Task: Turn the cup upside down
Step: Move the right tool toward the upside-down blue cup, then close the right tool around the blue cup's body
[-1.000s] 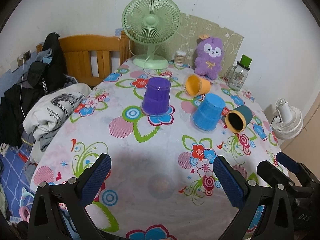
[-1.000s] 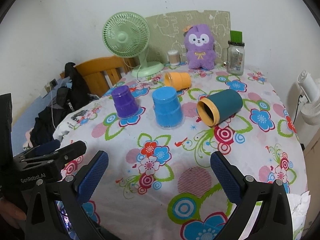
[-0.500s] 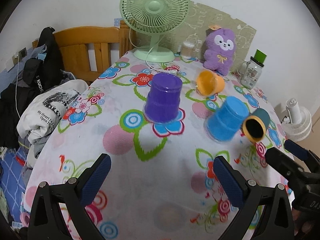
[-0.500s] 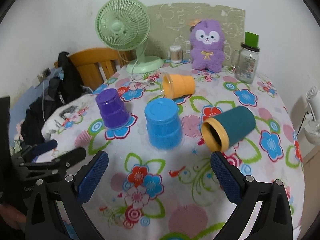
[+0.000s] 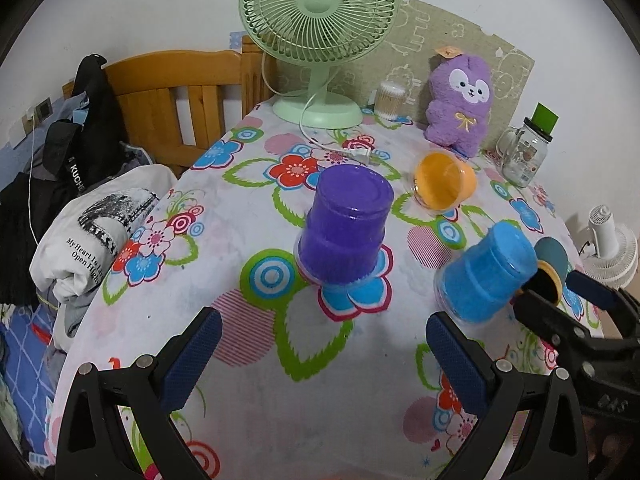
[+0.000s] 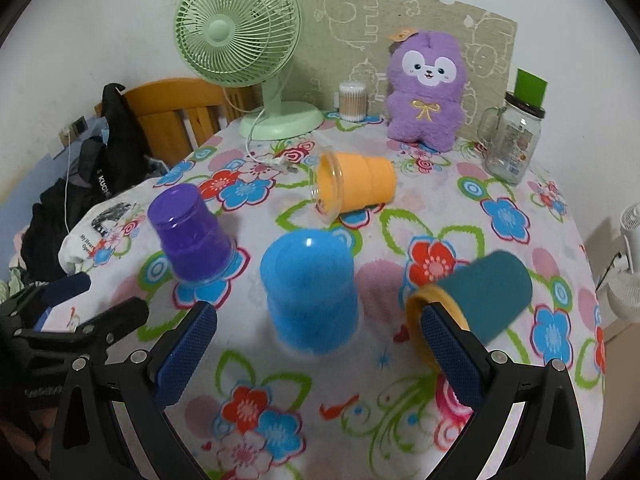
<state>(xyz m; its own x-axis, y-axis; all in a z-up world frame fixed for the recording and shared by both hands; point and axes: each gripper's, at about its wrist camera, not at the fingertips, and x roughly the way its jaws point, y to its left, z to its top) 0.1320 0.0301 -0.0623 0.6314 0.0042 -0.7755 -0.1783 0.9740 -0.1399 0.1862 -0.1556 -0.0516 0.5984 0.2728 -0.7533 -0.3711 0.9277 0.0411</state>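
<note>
A purple cup (image 5: pixel 344 226) (image 6: pixel 190 234) and a blue cup (image 5: pixel 486 276) (image 6: pixel 310 294) stand upside down on the flowered tablecloth. An orange cup (image 5: pixel 446 186) (image 6: pixel 354 188) lies on its side farther back. A teal cup with a yellow rim (image 6: pixel 476 300) (image 5: pixel 550 266) lies on its side at the right. My left gripper (image 5: pixel 320 360) is open and empty, just short of the purple cup. My right gripper (image 6: pixel 320 356) is open and empty, close to the blue cup, its right finger in front of the teal cup's rim.
A green fan (image 6: pixel 248 52), a cotton-swab jar (image 6: pixel 352 100), a purple plush toy (image 6: pixel 426 92) and a glass jar (image 6: pixel 514 140) stand at the table's back. A wooden chair (image 5: pixel 176 96) with clothes (image 5: pixel 92 224) is at the left. A white fan (image 5: pixel 610 244) stands off the right edge.
Both grippers have moved forward over the table toward the cups, which now look larger and closer. The cups have not moved. Both grippers stay open.
</note>
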